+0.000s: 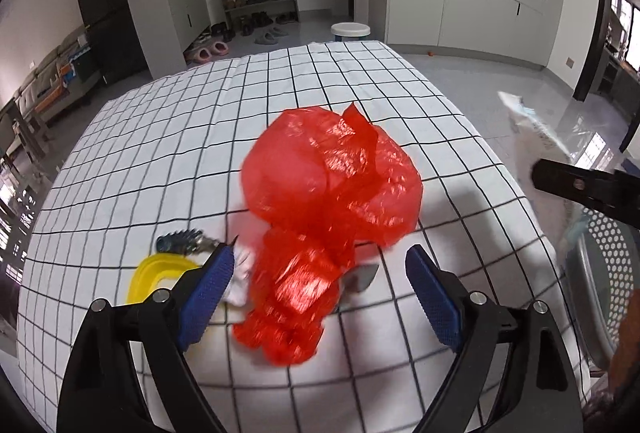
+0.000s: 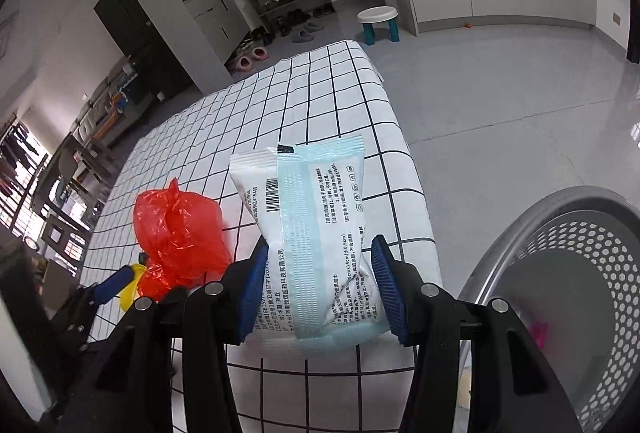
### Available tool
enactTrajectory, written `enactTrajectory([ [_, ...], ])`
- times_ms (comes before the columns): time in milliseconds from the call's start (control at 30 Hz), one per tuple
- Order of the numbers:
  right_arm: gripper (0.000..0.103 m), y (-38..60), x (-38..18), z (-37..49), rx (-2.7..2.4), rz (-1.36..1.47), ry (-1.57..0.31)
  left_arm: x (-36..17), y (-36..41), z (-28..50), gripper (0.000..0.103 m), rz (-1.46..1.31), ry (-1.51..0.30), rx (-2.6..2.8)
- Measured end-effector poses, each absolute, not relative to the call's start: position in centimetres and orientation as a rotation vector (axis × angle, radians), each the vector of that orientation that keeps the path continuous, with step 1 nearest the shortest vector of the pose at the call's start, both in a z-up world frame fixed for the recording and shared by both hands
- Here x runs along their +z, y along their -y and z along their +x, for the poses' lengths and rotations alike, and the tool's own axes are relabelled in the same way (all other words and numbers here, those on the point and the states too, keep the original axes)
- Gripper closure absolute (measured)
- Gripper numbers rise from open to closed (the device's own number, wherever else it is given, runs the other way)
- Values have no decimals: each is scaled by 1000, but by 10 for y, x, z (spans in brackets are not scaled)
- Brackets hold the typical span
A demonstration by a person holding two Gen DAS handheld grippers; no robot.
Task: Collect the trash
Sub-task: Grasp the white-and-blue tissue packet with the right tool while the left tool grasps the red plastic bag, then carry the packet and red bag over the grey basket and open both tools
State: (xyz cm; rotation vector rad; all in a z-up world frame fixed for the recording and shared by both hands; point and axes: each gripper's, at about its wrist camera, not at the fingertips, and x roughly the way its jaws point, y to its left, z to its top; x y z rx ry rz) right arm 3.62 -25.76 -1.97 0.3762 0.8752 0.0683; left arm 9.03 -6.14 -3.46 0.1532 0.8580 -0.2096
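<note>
While the right gripper (image 2: 316, 289) pinches a white and blue packet (image 2: 316, 233) above the table edge, just beside the grey perforated bin (image 2: 560, 273), the left gripper (image 1: 320, 273) hangs wide open and empty around the lower end of the red plastic bag (image 1: 332, 185) on the checked tablecloth (image 1: 160, 153). Judging by this, collection is partway: something pink (image 2: 538, 333) already lies in the bin, the packet looks next, and the bag, a yellow lid (image 1: 160, 277) and small scraps remain.

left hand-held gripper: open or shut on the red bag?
Open. The left hand-held gripper has its blue pads spread wide either side of the red plastic bag, which lies crumpled on the checked tablecloth.
</note>
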Motion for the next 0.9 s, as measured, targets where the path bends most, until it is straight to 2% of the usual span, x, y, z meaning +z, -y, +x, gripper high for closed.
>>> enactTrajectory([
  [133,54,261,-19,35,71,384,-875,-41,65,106,18,148,-878,-186],
  [233,54,261,-18,35,74,388,-872,-45,65,111,30,140,-890,-183],
  [400,54,262,-17,33,74,387,-874,-48,64,111,61,130,-906,-187],
  [467,54,262,-17,32,74,386,-874,-48,62,110,65,125,-906,-192],
  [900,54,266,-10,19,75,373,-843,-4,51,84,67,119,-823,-185],
])
